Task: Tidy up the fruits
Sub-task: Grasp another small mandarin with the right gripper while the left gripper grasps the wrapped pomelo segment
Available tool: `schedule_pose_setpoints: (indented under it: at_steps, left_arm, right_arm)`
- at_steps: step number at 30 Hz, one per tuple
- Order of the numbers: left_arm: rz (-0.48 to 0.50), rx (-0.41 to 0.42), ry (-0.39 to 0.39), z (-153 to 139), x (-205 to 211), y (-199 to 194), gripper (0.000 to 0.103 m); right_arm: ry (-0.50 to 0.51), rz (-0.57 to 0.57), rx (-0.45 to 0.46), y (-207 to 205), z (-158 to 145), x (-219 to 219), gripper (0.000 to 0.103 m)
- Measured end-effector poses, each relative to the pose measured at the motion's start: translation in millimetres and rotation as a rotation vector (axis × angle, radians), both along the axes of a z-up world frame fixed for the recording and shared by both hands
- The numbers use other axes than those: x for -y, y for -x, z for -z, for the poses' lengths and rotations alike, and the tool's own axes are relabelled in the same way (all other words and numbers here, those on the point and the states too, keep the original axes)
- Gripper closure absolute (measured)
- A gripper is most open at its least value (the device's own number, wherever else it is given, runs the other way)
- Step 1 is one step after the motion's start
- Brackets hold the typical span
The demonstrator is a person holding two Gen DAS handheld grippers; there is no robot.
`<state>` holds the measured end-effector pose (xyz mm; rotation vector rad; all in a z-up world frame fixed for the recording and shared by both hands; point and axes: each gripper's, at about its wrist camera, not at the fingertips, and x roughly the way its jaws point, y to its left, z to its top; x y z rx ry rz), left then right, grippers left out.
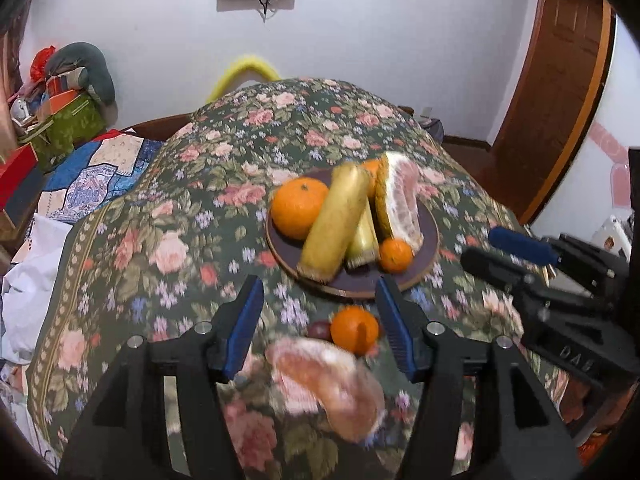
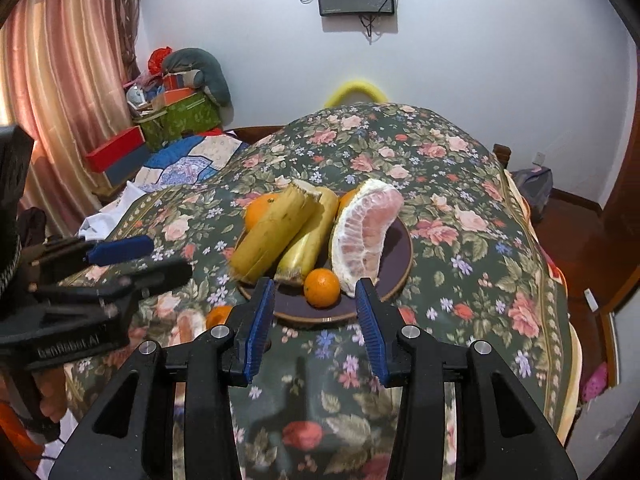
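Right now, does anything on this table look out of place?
Yes. Three fruits lie on the tablecloth rather than on the plate: a pomelo piece, an orange and a small dark fruit beside it. The left gripper is open over them.

Black plastic grippers (image 1: 320, 320) (image 2: 316, 316) with ribbed blue fingers (image 1: 244, 328), silver screws (image 2: 410, 332), and raised lettering.
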<state>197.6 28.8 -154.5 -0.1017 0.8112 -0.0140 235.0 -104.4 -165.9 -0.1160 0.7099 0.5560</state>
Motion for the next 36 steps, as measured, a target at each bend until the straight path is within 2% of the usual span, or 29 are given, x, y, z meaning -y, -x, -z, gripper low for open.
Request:
schedule_pose_setpoints:
  at_steps: [5, 10, 15, 20, 24, 30, 36]
  left_arm:
    - [0.006, -0.040, -0.002, 15, 9, 12, 0.041]
    - [-0.004, -0.097, 0.018, 37, 15, 14, 0.034]
    - [-0.005, -0.147, -0.019, 60, 20, 13, 0.032]
    - [0.005, -0.132, -0.032, 65, 13, 19, 0.030]
    - [-0.026, -0.133, -0.038, 65, -3, 24, 0.030]
    - [-0.078, -0.150, 0.038, 67, -32, 25, 0.031]
    - [-0.054, -0.151, 0.027, 72, -24, 14, 0.043]
  right_arm:
    - [0.001, 0.014, -0.016, 8, 6, 7, 0.064]
    - [0.008, 0.016, -0.032, 14, 13, 10, 0.064]
    - [0.010, 0.012, -0.044, 14, 17, 8, 0.064]
    - [0.002, 0.003, -0.054, 13, 20, 2, 0.064]
    - [0.006, -0.009, -0.058, 12, 22, -6, 0.064]
    - [0.000, -0.022, -0.069, 10, 27, -17, 0.064]
    - [0.007, -0.039, -0.082, 10, 32, -26, 0.064]
